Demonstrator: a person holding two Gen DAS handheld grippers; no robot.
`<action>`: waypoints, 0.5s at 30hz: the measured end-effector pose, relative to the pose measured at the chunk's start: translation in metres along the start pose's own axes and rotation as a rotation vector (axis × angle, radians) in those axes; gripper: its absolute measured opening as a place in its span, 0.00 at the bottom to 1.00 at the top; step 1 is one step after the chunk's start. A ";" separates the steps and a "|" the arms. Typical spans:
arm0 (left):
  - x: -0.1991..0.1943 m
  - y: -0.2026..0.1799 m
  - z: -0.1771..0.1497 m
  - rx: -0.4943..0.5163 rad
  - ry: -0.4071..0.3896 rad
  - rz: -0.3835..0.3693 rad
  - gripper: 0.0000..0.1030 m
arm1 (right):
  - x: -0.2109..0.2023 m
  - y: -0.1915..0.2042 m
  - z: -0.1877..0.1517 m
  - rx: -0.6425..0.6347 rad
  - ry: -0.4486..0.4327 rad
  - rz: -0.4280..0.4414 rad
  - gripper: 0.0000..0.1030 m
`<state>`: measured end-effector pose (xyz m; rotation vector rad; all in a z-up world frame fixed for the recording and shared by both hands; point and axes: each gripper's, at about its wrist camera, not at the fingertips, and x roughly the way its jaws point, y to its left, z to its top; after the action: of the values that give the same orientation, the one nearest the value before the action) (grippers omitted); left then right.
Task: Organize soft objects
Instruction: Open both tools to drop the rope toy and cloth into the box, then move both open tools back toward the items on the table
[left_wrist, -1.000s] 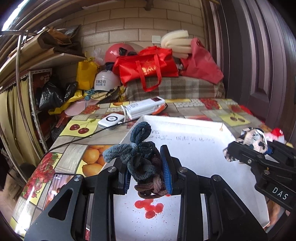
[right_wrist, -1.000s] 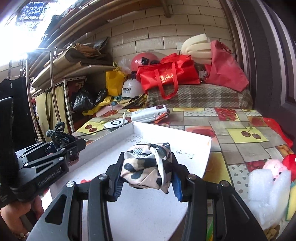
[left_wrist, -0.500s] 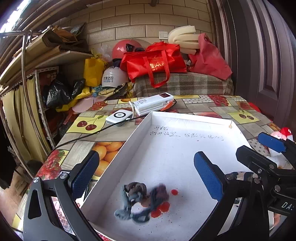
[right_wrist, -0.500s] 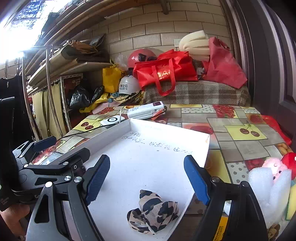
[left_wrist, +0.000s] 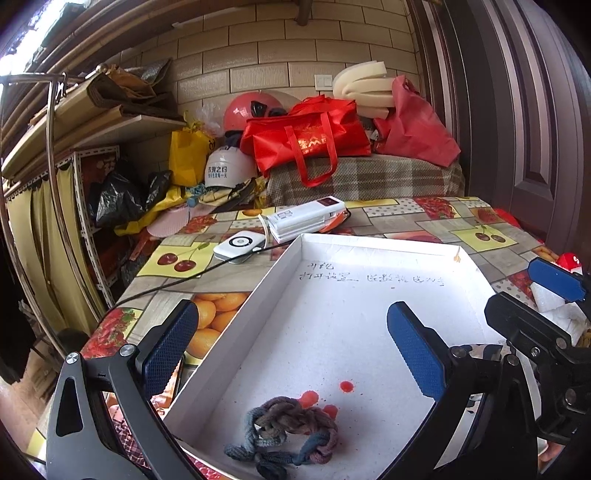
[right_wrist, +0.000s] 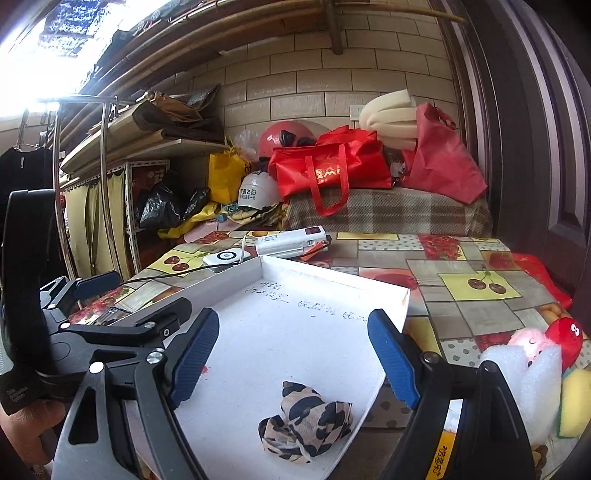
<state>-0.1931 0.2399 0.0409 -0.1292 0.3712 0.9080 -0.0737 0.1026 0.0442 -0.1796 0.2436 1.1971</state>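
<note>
Both tongs wide apart; braided band (left_wrist: 286, 430) & leopard cloth (right_wrist: 306, 424) in tray (left_wrist: 376, 243).

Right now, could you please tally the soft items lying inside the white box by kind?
Braided grey-brown hair tie: 1
Leopard-print scrunchie: 1
Total in the white box: 2

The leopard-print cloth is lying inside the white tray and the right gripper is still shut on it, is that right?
Not quite. The leopard-print cloth does lie inside the white tray, but the right gripper is open, its blue pads spread wide above the cloth and apart from it. The right wrist view shows this.
</note>
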 end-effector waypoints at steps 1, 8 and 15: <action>0.000 0.000 0.000 0.001 0.000 -0.001 1.00 | -0.001 0.000 0.000 0.002 0.000 0.002 0.80; -0.018 0.018 -0.001 -0.119 -0.062 -0.098 1.00 | -0.019 -0.009 -0.005 0.044 -0.032 0.011 0.80; -0.052 0.094 0.021 -0.864 -0.158 -0.920 1.00 | -0.051 -0.035 -0.008 0.128 -0.088 0.037 0.80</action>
<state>-0.2909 0.2647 0.0833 -0.9355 -0.2586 0.1018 -0.0594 0.0425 0.0509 -0.0111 0.2467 1.2192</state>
